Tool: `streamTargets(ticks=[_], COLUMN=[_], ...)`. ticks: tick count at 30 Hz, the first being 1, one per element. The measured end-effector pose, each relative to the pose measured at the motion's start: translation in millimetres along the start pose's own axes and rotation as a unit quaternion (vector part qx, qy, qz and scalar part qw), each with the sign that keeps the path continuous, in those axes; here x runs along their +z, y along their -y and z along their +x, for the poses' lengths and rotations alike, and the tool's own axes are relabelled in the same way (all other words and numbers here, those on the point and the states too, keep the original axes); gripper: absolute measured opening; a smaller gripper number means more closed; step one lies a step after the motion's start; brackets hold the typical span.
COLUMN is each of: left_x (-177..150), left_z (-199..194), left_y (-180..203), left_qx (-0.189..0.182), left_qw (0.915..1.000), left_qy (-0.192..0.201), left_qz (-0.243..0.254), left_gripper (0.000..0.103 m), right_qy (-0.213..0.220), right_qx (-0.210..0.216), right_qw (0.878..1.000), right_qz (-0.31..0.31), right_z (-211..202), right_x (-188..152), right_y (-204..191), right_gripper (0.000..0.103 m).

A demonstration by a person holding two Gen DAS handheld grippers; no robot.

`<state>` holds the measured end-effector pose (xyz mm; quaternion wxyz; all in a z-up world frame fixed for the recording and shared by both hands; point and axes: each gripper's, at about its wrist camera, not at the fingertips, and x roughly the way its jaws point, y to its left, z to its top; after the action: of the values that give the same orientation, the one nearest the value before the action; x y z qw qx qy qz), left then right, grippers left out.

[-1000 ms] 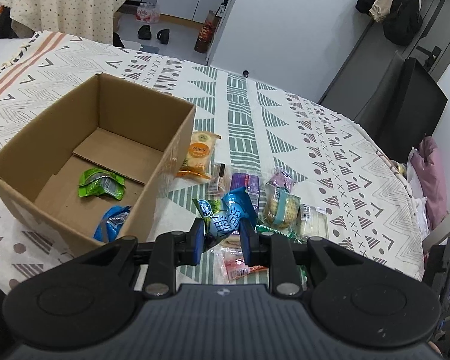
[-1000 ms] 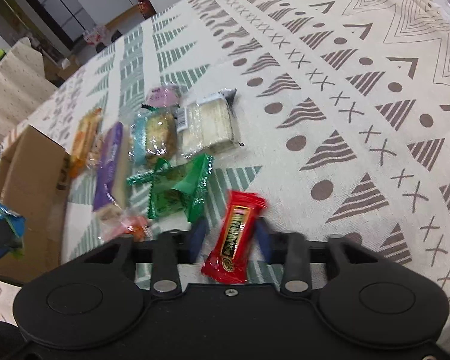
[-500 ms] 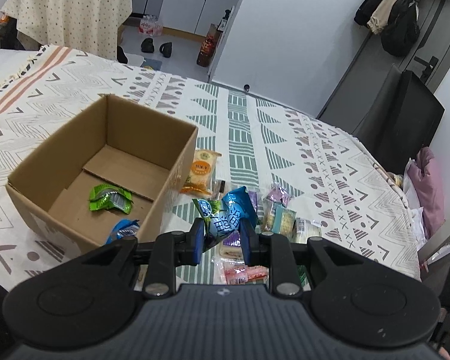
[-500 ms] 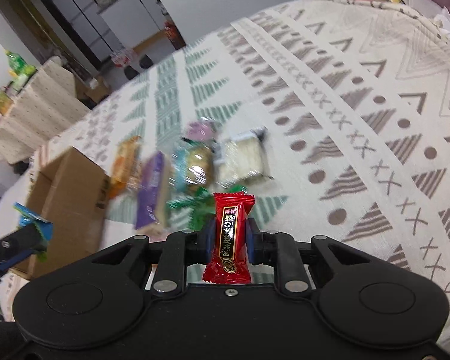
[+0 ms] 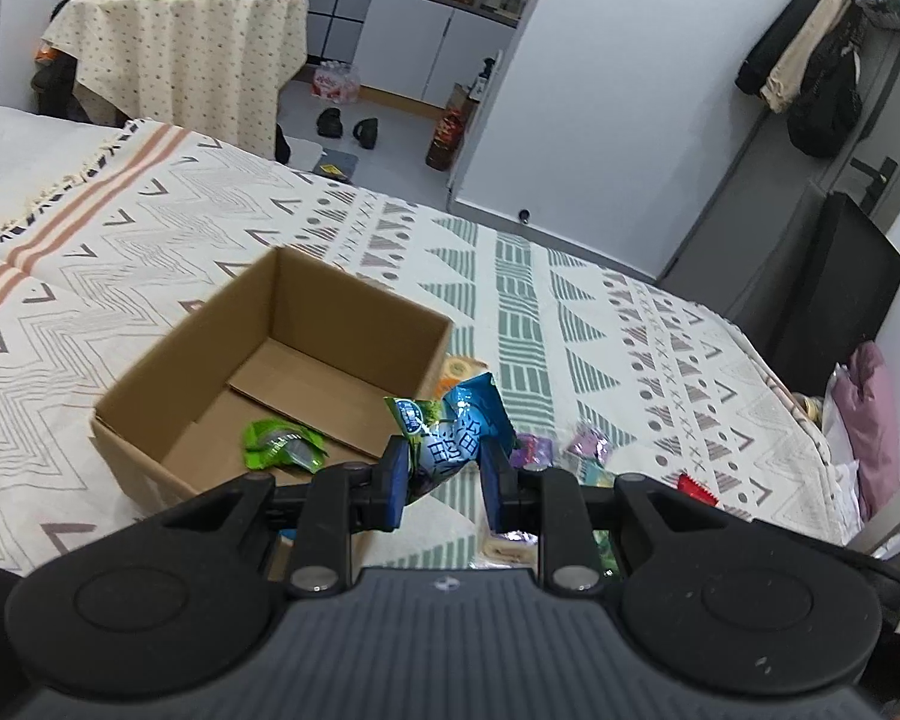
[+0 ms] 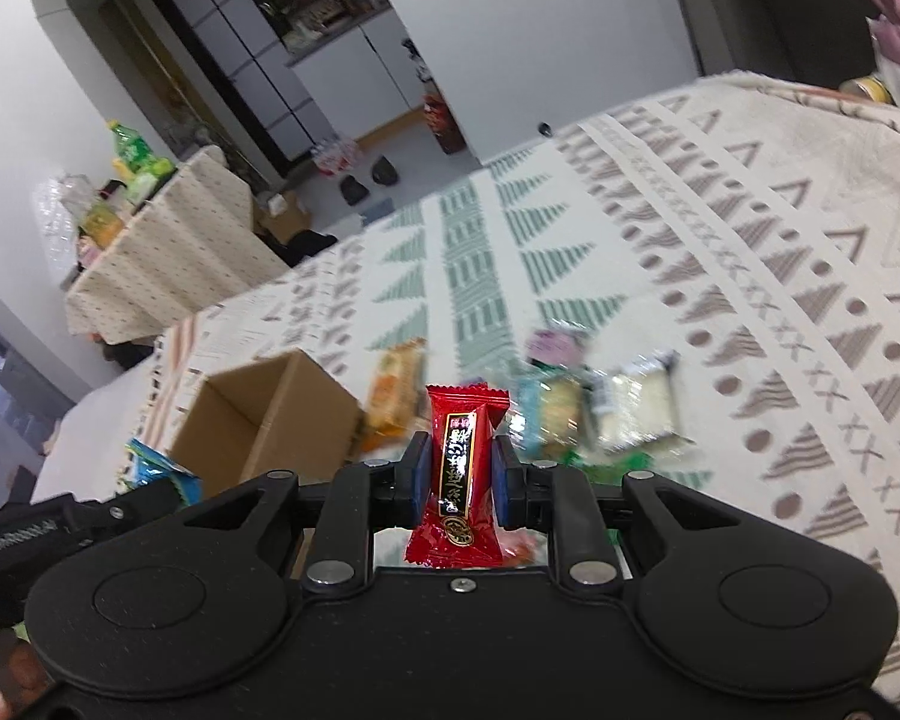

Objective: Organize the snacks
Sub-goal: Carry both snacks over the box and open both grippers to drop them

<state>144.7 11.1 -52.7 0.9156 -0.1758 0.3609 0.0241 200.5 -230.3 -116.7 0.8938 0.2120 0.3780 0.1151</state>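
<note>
Tongs grip snacks in both hands above a bed spread with a patterned blanket point(image 5: 630, 324). Left tongs point(image 5: 441, 474) are closed on a crumpled blue packet point(image 5: 450, 438), held in the air just past the near right corner of an open cardboard box point(image 5: 354, 324). Right tongs point(image 6: 457, 474) are closed on a red wrapped candy point(image 6: 459, 468), standing upright between the pads and clear of the blanket. Inside the box a green packet point(image 5: 282, 447) lies on the floor flaps, toward the near side. Beside the box, on its right, loose snacks lie on the blanket: an orange packet point(image 6: 393, 387) just next to the box wall, then a purple packet point(image 6: 549, 345), a biscuit pack point(image 6: 555, 414) and a pale clear-wrapped pack point(image 6: 636, 408), all blurred in the right wrist view. In that same view the left tongs and blue packet point(image 6: 162, 471) show at the left edge, near the box point(image 6: 270, 414). Beyond the bed stand a cloth-covered table point(image 5: 180, 54) and, on the floor, a pair of dark shoes point(image 5: 348, 126).
</note>
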Motion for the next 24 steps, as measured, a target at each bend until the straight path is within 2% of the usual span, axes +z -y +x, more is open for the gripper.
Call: streamTargets(ticks=[14, 21, 24], left_x=[24.6, 25.8, 28.9], left_z=[3.7, 14.3, 19.7], left_y=[-46.2, -68.0, -78.4], left_qx=[0.026, 0.033, 0.05], left_qw=[0.9987, 0.9975, 0.9959], left_qy=[0.011, 0.001, -0.006], left_qz=[-0.043, -0.062, -0.075], left_gripper=[0.024, 0.026, 0.032], right_qy=[0.01, -0.008, -0.016], right_qx=[0.04, 0.061, 0.068], right_qw=[0.999, 0.997, 0.997], right_qz=[-0.027, -0.038, -0.045], right_z=[10.1, 28.5, 37.4], right_x=[8.3, 2.6, 0.3], right_y=[-46.4, -73.4, -86.8], right_gripper=[0.02, 0.02, 0.02])
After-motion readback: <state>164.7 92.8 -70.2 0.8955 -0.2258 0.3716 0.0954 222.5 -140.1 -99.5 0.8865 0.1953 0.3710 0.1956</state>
